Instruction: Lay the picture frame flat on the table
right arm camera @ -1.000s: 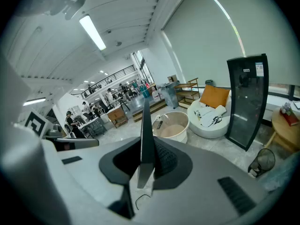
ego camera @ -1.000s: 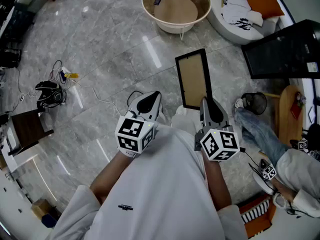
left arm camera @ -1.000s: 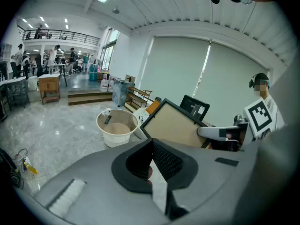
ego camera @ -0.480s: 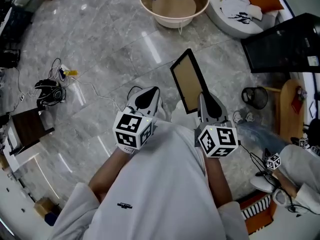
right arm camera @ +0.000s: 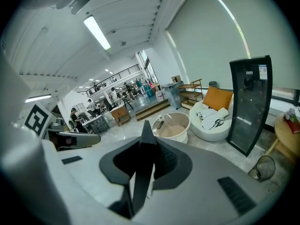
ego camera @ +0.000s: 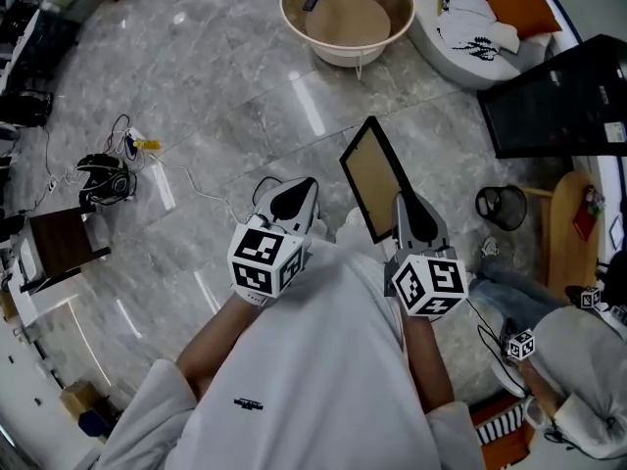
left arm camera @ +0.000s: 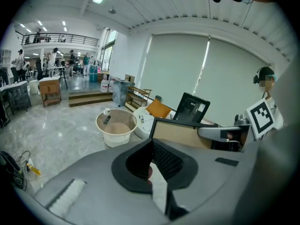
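The picture frame point(ego camera: 375, 177) has a black rim and a tan board. It hangs above the grey marble floor, tilted with its top toward the left. My right gripper point(ego camera: 407, 213) is shut on its lower edge. In the right gripper view the frame point(right arm camera: 143, 172) shows edge-on as a thin dark blade between the pads. In the left gripper view the frame point(left arm camera: 180, 132) shows its tan face, held out to the right. My left gripper point(ego camera: 289, 202) hovers left of the frame and apart from it. Its jaws stand narrowly open with nothing between them.
A round beige tub point(ego camera: 345, 13) and a white lounge seat point(ego camera: 470, 18) with an orange cushion stand ahead. A black panel point(ego camera: 558, 96), a wire bin point(ego camera: 502, 206) and a wooden table point(ego camera: 566, 233) are at the right. Another person point(ego camera: 578, 360) sits lower right. Cables point(ego camera: 103, 179) lie at the left.
The frame has tilted, its top swinging to the left while the right gripper keeps hold. The other person's legs at the right have drawn back.
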Available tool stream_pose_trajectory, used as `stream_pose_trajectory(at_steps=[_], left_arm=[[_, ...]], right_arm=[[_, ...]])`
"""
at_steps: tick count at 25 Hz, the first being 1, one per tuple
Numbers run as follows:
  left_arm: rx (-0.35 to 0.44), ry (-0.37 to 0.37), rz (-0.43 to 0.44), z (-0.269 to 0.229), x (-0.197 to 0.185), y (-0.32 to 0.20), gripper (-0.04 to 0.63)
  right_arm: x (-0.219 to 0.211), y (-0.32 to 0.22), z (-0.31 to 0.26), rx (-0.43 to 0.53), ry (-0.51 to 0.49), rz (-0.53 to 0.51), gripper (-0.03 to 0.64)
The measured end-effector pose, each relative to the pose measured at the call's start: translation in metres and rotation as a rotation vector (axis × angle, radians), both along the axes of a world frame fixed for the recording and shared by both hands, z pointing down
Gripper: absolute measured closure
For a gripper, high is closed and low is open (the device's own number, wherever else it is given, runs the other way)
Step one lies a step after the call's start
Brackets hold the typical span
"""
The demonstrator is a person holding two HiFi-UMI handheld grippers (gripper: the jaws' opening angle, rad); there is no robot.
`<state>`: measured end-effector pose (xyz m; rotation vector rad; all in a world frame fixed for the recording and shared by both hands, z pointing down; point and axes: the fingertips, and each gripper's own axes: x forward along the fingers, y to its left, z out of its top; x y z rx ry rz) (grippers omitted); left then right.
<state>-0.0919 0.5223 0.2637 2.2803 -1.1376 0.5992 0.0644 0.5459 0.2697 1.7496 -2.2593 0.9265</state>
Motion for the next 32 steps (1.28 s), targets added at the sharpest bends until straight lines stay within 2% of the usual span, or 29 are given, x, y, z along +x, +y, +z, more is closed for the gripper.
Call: stream_pose_trajectory(at_steps=[10, 16, 23, 32], left_arm=[[0.040, -0.016, -0.021, 0.000, 0.030, -0.018, 0.603], [0.046, -0.002, -0.029, 0.008, 0.041, -0.066, 0.604], [0.017, 0.022, -0.014, 0.021, 0.027, -0.165, 0.603], [-0.030, 0.030, 0.064, 0.016, -0.007, -0.358, 0.604]], right_arm=[[0.038, -0.019, 0.006, 0.034, -0.011, -0.018, 0.568], [0.050, -0.067, 0.014, 0.035, 0.008, -0.028, 0.568], [0.036, -0.163, 0.023, 0.024, 0.019, -0.021, 0.568], [0.008, -0.331, 0.019, -0.032, 0.056, 0.057, 0.568]])
